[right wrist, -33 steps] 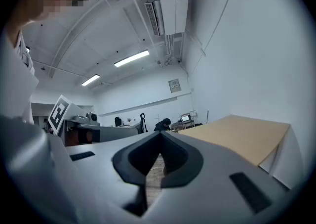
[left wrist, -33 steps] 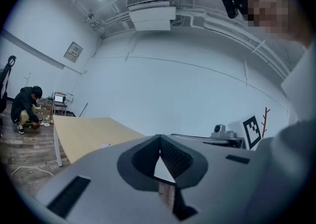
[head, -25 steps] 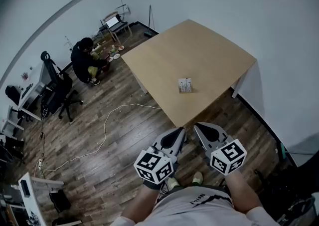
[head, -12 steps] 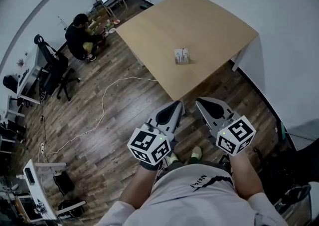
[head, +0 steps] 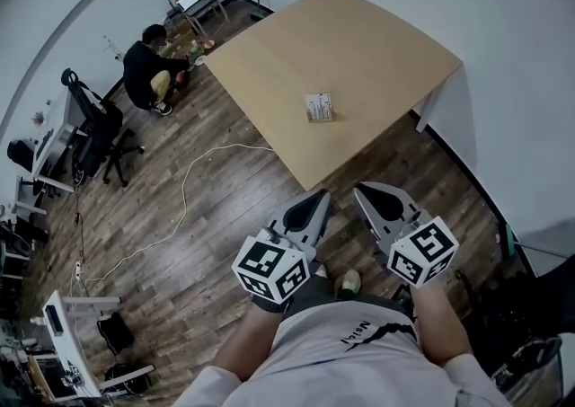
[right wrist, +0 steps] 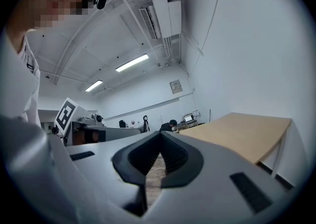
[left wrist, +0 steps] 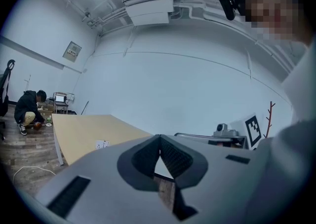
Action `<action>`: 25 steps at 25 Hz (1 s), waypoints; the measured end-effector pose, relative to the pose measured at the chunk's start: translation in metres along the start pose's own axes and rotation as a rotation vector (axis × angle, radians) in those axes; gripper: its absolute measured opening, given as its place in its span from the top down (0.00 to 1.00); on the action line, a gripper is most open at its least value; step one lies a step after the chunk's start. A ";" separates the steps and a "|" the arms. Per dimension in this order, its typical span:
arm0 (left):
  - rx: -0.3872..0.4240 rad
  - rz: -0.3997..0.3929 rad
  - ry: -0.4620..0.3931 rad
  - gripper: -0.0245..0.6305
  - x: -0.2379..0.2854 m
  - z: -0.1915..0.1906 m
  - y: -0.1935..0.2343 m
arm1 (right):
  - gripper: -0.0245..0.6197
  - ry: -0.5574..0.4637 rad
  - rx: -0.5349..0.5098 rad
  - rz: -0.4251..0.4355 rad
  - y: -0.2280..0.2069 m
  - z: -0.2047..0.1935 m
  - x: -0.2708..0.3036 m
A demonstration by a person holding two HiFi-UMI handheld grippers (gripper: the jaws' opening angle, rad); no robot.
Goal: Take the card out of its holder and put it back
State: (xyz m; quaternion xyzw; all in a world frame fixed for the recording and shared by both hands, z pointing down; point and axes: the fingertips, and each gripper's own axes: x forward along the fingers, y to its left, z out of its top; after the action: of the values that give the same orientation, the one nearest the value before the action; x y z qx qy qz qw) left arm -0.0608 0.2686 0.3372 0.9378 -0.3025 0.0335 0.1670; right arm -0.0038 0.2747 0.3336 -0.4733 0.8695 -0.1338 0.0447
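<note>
Closest to you, the left gripper (head: 319, 198) and the right gripper (head: 364, 191) hang side by side at waist height above the wooden floor (head: 225, 225), tips aimed toward the table (head: 359, 37). Each gripper view shows its jaws clenched tip to tip with nothing between them, so both are empty.

The card holder (head: 318, 108) sits on the near half of the tabletop, in from the near corner and well apart from both grippers. At this range you cannot tell the card from the holder; it reads as one small white piece with print on it.

The step in hand looks like the approach, and no part of the task is done yet. Walk up to the near corner so the holder ends up between your two grippers. Release the jaws before you reach in, not over the piece. Plan on one gripper steadying the holder while the other takes the card by a free edge, since so light a piece will likely slide on the smooth wood.

A white cable (head: 184, 207) trails over the floor to your left; step clear of it. Beyond the table's left corner a person (head: 148, 73) crouches near an office chair (head: 94, 131), far from your path
</note>
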 end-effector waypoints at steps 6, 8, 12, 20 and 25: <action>-0.003 -0.007 0.018 0.94 0.024 -0.002 0.013 | 0.94 0.007 -0.010 0.039 -0.016 -0.003 0.012; -0.004 -0.006 0.020 0.94 0.034 -0.001 0.026 | 0.94 0.016 -0.012 0.032 -0.025 -0.006 0.021; -0.006 -0.020 0.022 0.94 0.062 0.001 0.050 | 0.94 0.031 -0.008 -0.002 -0.056 -0.008 0.042; -0.008 -0.043 0.007 0.94 0.125 0.026 0.113 | 0.94 0.077 -0.021 -0.008 -0.107 -0.005 0.113; -0.009 -0.052 0.010 0.94 0.158 0.033 0.148 | 0.94 0.097 -0.028 -0.044 -0.139 -0.003 0.149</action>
State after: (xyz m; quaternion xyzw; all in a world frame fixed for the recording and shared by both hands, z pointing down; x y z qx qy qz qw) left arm -0.0194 0.0569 0.3754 0.9445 -0.2771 0.0326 0.1734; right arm 0.0269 0.0794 0.3821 -0.4857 0.8619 -0.1454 -0.0072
